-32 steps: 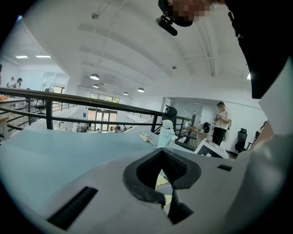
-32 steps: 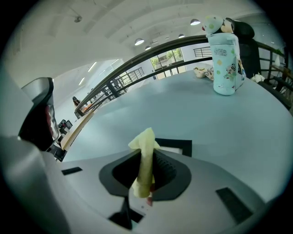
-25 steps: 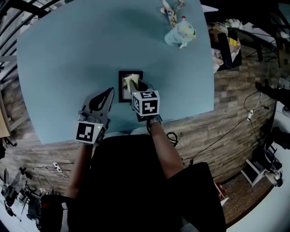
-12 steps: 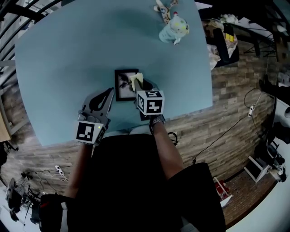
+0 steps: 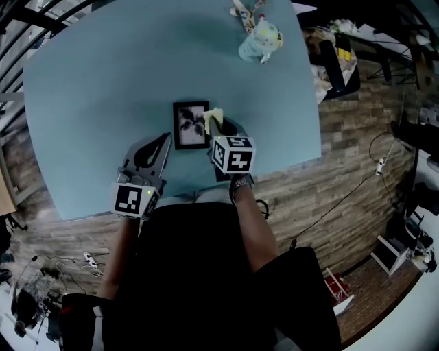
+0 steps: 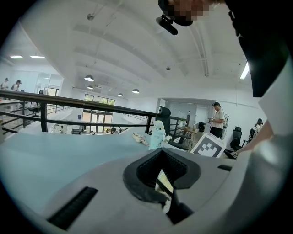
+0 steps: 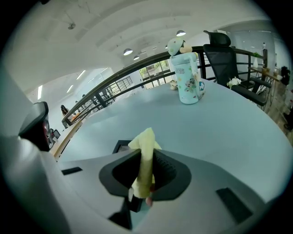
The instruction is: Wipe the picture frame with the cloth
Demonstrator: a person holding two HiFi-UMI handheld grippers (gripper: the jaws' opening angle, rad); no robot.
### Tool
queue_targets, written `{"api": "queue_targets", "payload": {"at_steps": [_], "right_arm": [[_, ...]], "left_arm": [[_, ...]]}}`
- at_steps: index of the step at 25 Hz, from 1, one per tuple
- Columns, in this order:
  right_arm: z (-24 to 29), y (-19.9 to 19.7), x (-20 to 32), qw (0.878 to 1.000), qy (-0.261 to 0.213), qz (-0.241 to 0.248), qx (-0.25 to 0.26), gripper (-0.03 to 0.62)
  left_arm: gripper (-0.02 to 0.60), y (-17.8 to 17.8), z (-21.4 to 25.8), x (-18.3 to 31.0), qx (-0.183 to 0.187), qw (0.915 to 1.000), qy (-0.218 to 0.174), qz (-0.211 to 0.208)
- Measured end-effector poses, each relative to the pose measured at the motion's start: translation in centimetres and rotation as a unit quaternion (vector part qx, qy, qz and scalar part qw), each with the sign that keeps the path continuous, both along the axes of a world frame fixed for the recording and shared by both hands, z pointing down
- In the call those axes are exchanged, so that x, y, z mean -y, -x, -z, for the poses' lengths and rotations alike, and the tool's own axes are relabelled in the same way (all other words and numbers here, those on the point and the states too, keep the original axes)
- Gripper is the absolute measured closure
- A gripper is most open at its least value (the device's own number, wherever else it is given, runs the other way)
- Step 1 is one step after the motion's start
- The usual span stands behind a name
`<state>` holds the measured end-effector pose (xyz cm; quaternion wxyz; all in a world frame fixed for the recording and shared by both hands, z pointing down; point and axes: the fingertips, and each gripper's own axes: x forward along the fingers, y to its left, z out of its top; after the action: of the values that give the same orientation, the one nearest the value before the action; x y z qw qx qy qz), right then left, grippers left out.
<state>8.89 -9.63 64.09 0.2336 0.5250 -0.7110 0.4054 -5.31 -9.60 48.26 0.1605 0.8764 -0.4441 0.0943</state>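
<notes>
A small black picture frame [image 5: 191, 125] with a dark plant print lies flat on the blue-green table [image 5: 96, 82]. My right gripper [image 5: 219, 126] sits just off the frame's right edge, shut on a pale yellow cloth [image 5: 214, 116] that sticks up past its tips. In the right gripper view the cloth [image 7: 145, 157] stands pinched between the jaws, and a corner of the frame [image 7: 120, 146] shows to its left. My left gripper [image 5: 166, 141] is shut and holds nothing; it rests on the table below and left of the frame.
A pale turquoise cup with a toy lid [image 5: 260, 40] stands at the table's far edge beside a small patterned item [image 5: 241, 11]. The same cup [image 7: 187, 77] is ahead in the right gripper view. To the right of the table are brick flooring and cluttered furniture [image 5: 339, 55].
My right gripper has slid the cloth rightward off the frame's face to its right edge, which leaves the print uncovered. The left gripper has stayed put.
</notes>
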Motion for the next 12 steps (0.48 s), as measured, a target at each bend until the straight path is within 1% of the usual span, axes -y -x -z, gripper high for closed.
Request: {"api": "queue_targets", "payload": {"at_steps": [6, 12], "right_arm": [[0.6, 3.9, -0.6, 0.999, -0.006, 0.038, 0.011, 0.536], [0.7, 9.0, -1.5, 0.995, -0.007, 0.097, 0.025, 0.536]], "left_arm": [[0.584, 1.3, 0.6, -1.1, 0.0, 0.9999, -0.005, 0.015], [0.584, 3.5, 0.6, -2.2, 0.005, 0.9991, -0.004, 0.042]]}}
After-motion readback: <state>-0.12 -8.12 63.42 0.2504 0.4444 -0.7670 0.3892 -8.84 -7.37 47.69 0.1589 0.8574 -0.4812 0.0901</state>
